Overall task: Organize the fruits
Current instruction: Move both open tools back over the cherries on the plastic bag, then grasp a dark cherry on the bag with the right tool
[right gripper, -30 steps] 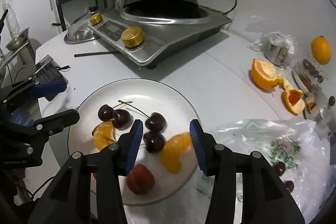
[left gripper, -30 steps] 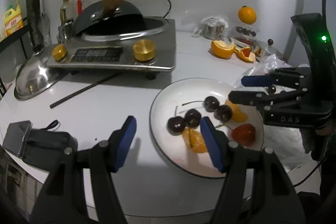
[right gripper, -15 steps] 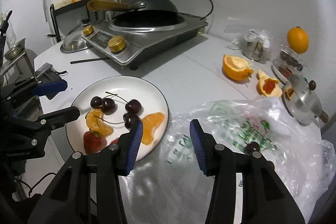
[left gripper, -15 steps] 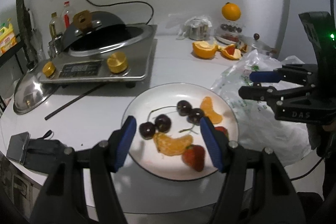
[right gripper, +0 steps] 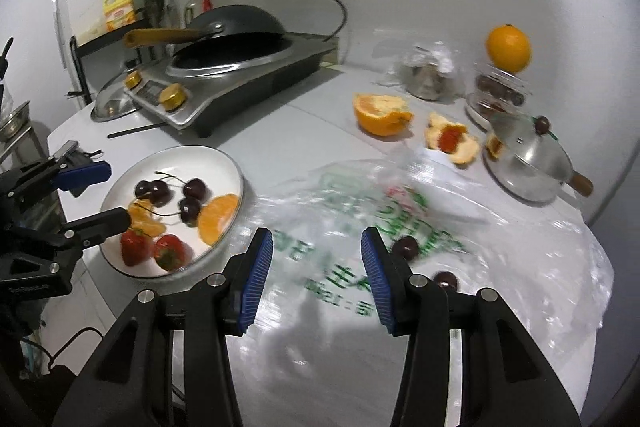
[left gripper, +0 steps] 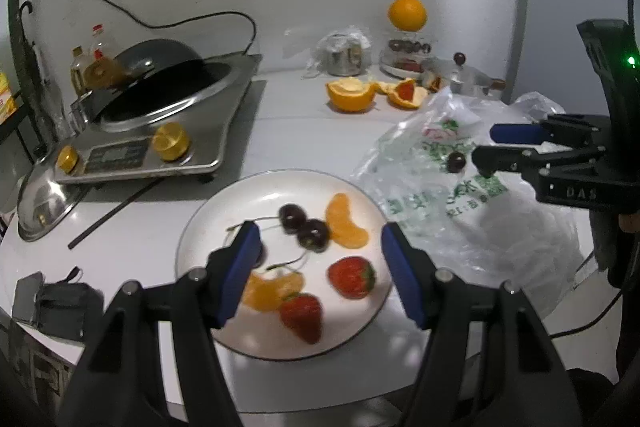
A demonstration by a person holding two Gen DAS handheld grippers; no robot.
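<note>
A white rounded tabletop [right gripper: 280, 131] carries everything, the biggest item being a steel induction cooker [right gripper: 224, 79] holding one dark wok with a wooden handle [right gripper: 232, 23]. Next in size is a crumpled clear plastic bag with green print [right gripper: 400, 227], spread over the right side of the table, its edge just beside a round white plate [right gripper: 224, 163]. On the plate lie four dark cherries with stems [right gripper: 188, 207], two orange segments [right gripper: 218, 217] and two red strawberries [right gripper: 168, 251]; the left wrist view shows only two of the cherries clearly, a third seeming to hide behind a finger, so the count rests on the right view. Two more loose dark cherries [right gripper: 406, 247] sit on the bag, near the right tongs' blue pads. By the wall stand one whole orange [right gripper: 508, 49] on top of a clear container of dark fruit [right gripper: 496, 91], one steel lidded pot [right gripper: 524, 163] with a cherry on its knob, and two opened orange peel halves [right gripper: 380, 113], one of them cradling something red. The left gripper [left gripper: 316, 267] hovers above the plate with its jaws apart and nothing between them, touching no fruit. The right gripper [right gripper: 316, 279] hangs over the bag, jaws likewise apart and empty, one cherry just beside its right finger.
</note>
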